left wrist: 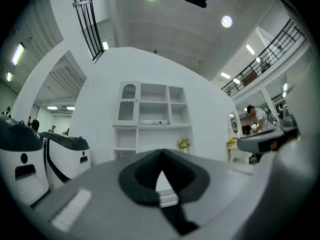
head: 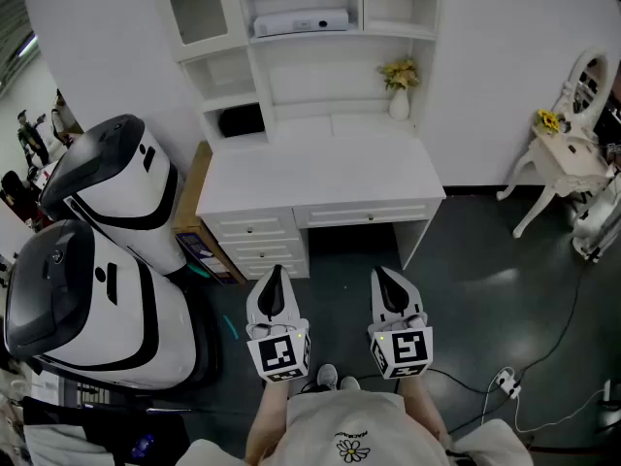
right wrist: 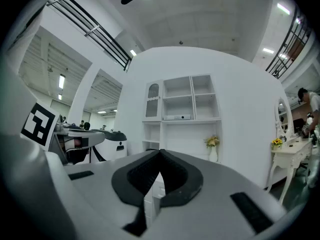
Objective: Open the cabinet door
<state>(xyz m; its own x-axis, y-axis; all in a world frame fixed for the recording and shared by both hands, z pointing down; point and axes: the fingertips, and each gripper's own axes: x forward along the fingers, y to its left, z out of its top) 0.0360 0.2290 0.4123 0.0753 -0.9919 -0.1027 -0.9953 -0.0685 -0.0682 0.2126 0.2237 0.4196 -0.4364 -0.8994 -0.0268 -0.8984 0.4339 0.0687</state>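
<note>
At top left corner of the hutch (head: 291, 81) over the desk (head: 310, 178) sits the cabinet door (head: 197, 8), arched pane, closed. Left gripper (head: 275, 275) & right gripper (head: 388, 278) hang well short of the desk's front edge, both w/ jaws pressed together, nothing between. Door prob. light, stiff, hinged; pane fragile. Knob too small to see; best hold is likely the frame's free edge, not the pane.

White cabinet door (head: 197, 10), arched glass pane, shut, upright, top-left compartment of the white desk hutch (head: 320, 71)
</note>
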